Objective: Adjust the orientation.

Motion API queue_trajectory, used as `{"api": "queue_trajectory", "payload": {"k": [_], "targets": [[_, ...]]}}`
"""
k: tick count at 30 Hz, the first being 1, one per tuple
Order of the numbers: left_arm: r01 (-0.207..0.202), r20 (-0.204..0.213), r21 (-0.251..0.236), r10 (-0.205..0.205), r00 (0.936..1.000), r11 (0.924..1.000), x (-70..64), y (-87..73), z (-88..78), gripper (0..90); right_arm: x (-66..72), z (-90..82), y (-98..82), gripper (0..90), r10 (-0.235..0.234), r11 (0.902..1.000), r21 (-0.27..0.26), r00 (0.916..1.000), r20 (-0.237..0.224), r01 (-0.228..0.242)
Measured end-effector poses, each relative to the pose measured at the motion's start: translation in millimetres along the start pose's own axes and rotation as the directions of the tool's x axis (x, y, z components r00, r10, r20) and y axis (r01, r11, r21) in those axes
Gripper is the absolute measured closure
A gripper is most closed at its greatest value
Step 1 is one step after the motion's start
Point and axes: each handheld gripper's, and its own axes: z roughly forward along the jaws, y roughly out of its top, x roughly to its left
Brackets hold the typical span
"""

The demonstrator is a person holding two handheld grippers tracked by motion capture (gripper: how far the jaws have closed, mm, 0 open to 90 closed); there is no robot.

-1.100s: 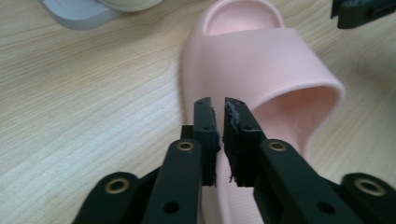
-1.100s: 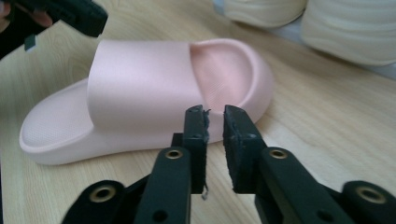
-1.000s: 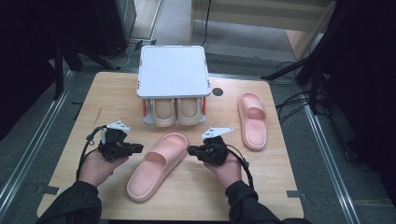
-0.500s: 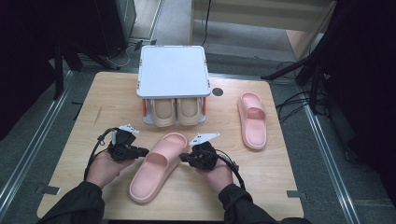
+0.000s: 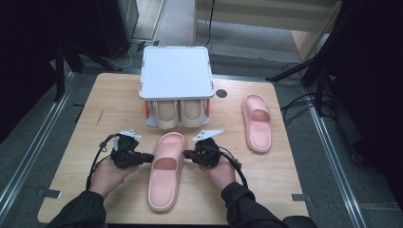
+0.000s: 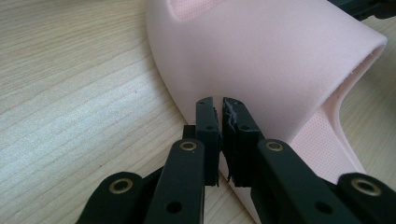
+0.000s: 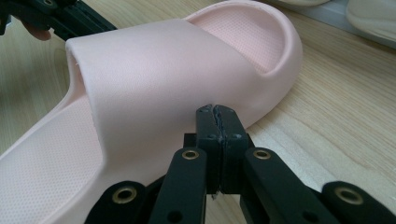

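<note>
Left hand-held gripper [image 5: 147, 157]: lying at the left side of the near pink slipper [image 5: 165, 172], jaws pointing toward it. In the left gripper view [image 6: 220, 108] the jaws are standing clenched, a hairline gap between the pads, tips meeting the side of the slipper's strap; nothing is sitting between them.

Right hand-held gripper [image 5: 186, 154]: lying at the right side of the same slipper, jaws pointing toward it. In the right gripper view [image 7: 217, 112] the jaws are pressing fully together, tips resting against the strap's outer wall, grasping nothing.

Near pink slipper: lying flat on the surface [image 5: 95, 118], sole down, toe pointing toward the rack [image 5: 175, 71], sitting between the two grippers.

Second pink slipper [image 5: 256, 121]: lying flat near the right edge of the surface, well apart from both grippers.

Rack: standing at the far middle of the surface, its white top plate covering a pair of beige slippers [image 5: 179, 114], toes showing at the front.

Hands: each hand is holding its gripper from behind, dark sleeves entering from the bottom of the high view.
</note>
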Motion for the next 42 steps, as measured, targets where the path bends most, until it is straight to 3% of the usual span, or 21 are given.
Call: {"api": "queue_trajectory", "payload": {"k": [8,11,19,28,42], "targets": [[0.011,0.011,-0.036,-0.011,0.9999,0.9993,2.4,2.1,-5.5,77.9,-3.7,2.2,0.0,85.9,-0.010,0.9999,0.005,0.9999,0.013,0.010],[0.036,0.046,-0.075,-0.033,0.9984,0.9965,6.6,3.9,-13.7,67.5,-5.8,-3.6,1.4,78.3,-0.012,0.9997,-0.019,0.9998,0.015,0.012],[0.025,0.054,-0.092,-0.020,0.9984,0.9955,8.5,6.1,-22.9,49.8,-13.2,-20.2,1.4,70.2,0.016,0.9984,-0.054,0.9995,0.029,-0.014],[-0.004,0.059,-0.082,0.008,0.9983,0.9967,11.8,9.9,-26.1,43.0,-21.4,-38.6,3.0,69.4,0.007,0.9965,-0.084,0.9988,0.048,-0.003],[-0.012,0.070,-0.097,0.018,0.9974,0.9952,18.4,17.7,-32.1,39.3,-42.9,-84.6,-5.5,67.5,0.070,0.9887,-0.138,0.9936,0.088,-0.058]]}}
